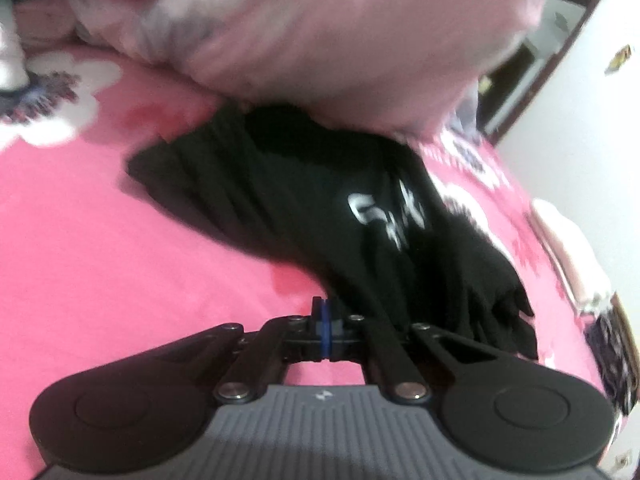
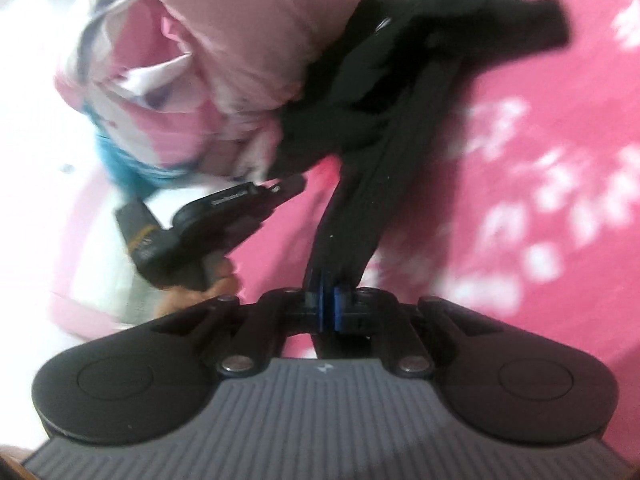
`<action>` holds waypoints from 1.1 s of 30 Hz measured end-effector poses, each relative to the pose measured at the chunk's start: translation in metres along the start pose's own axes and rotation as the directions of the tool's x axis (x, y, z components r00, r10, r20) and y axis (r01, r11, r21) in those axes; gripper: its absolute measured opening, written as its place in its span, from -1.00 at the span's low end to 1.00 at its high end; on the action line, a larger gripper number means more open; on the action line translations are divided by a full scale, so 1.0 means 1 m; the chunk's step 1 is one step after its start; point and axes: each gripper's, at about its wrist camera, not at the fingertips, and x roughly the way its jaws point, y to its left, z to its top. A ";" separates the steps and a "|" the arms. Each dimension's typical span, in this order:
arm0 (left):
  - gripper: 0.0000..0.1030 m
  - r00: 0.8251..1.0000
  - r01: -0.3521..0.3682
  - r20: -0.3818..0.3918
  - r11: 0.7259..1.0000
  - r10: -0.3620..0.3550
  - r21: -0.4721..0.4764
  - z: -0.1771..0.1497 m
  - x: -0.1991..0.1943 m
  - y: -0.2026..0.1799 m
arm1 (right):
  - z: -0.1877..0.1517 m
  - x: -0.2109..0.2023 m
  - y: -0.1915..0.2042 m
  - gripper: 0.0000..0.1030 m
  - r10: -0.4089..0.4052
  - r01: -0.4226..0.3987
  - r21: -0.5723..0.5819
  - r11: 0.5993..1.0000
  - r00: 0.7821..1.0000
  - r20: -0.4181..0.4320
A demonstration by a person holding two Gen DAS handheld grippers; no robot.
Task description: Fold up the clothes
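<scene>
Though bunched, black garment point(image 2: 360, 184) between right hand-held gripper point(image 2: 329, 308)

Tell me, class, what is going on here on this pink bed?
A person is folding clothes with a hand-held gripper in each hand. The right hand-held gripper is shut on a stretched strip of the black garment, which lies bunched on the pink flowered bedspread. The left hand-held gripper is shut at the garment's near edge; whether it pinches cloth is hard to tell. A pale pink quilt is heaped just behind the garment. No fold is made yet.
</scene>
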 end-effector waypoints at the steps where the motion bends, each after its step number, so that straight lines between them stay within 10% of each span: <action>1: -0.99 1.000 -0.005 0.014 1.000 0.005 -0.001 0.004 -0.007 0.004 | -0.002 0.005 -0.001 -0.94 0.056 -0.055 0.039 0.998 0.998 -0.015; 5: -0.97 0.996 0.069 -0.049 0.998 -0.069 -0.001 0.007 -0.007 0.009 | -0.011 0.012 -0.003 -0.94 0.140 -0.139 0.090 0.986 0.990 -0.005; 11: -0.06 0.983 0.139 -0.122 0.990 -0.138 -0.005 -0.006 0.027 -0.014 | -0.019 -0.009 -0.013 -0.94 0.129 -0.134 0.109 0.985 0.990 0.054; 14: -0.15 0.981 0.125 -0.141 0.991 -0.131 -0.051 -0.011 0.051 -0.020 | -0.021 -0.020 -0.021 -0.94 0.118 -0.128 0.119 0.985 0.989 0.085; 17: -0.89 0.989 0.056 -0.131 0.996 -0.065 -0.070 -0.014 0.064 -0.021 | -0.021 -0.026 -0.029 -0.94 0.113 -0.126 0.133 0.983 0.988 0.104; 33: -0.92 0.989 -0.138 0.042 0.982 0.145 -0.130 0.032 -0.025 0.043 | -0.039 0.003 -0.036 -0.95 0.169 -0.161 0.160 0.974 0.985 -0.034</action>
